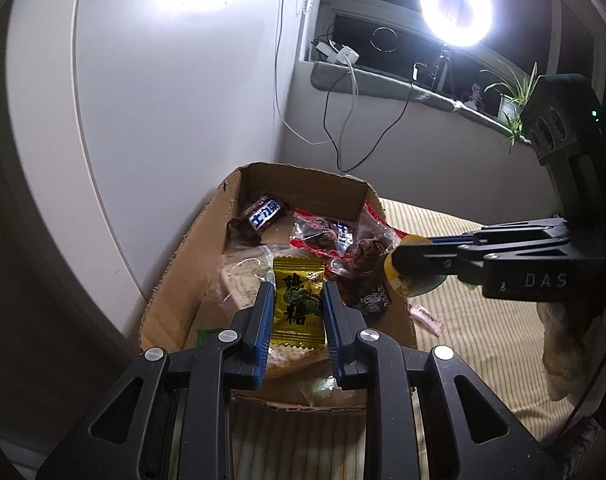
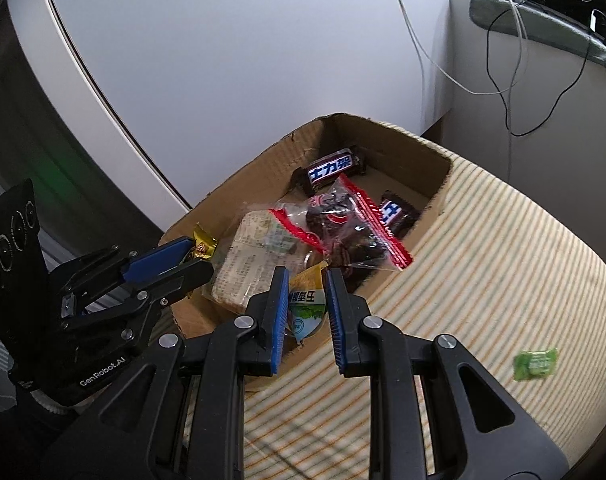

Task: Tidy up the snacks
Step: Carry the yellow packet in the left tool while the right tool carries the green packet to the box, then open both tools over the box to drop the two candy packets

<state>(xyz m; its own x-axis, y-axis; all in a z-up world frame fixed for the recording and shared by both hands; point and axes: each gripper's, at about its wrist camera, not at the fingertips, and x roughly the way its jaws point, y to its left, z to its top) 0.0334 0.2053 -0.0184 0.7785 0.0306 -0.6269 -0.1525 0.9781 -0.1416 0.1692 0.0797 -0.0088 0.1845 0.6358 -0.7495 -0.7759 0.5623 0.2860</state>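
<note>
Clamped in the left gripper, a yellow candy, and in the right gripper a green-and-yellow packet, both over the well-filled cardboard box; beyond, green candy and pink packet left on the striped bed.

From the left wrist we look forward and down along our own blue-padded fingers, close above the cardboard box at frame centre, with the other gripper entering from the right edge and a window ledge in the upper right. From the right wrist we look down at the same box from its other side, equally near, with the left gripper at lower left. Both views share the box, its snacks and the striped cloth.
</note>
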